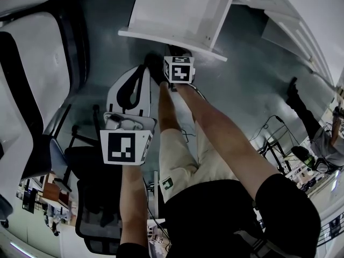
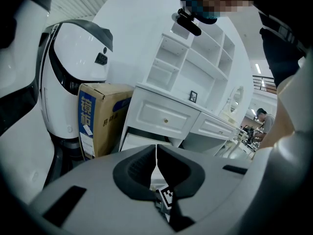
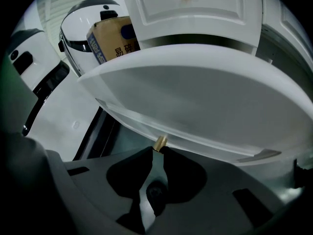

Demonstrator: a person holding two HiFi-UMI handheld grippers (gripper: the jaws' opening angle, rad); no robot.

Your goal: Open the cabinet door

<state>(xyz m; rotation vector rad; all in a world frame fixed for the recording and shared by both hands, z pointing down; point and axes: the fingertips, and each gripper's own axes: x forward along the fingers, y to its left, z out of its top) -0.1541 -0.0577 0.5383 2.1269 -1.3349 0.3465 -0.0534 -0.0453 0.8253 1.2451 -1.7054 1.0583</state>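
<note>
With right tongs [image 3: 157, 152], pinches the small brass knob [image 3: 160, 142] of the white cabinet door [image 3: 195, 97], jaws closed round it, just toward 6 o'clock from the middle of the right gripper view. With left tongs [image 2: 156, 155], holds nothing: jaws pressed together, idle, aimed at the white cabinet [image 2: 164, 115], with a cardboard box [image 2: 100, 115] at its 9 o'clock.

Shows the door already off its frame. Spreads from 9 to 3 o'clock in the right gripper view, with a dark opening toward 12 o'clock between its edge and the drawer [image 3: 188, 6]. Sits at 12 o'clock in the head view, angled out from the cabinet.

Judged so: grasp done, swing begun. Left to do: draw the door out fully, then release the knob.
</note>
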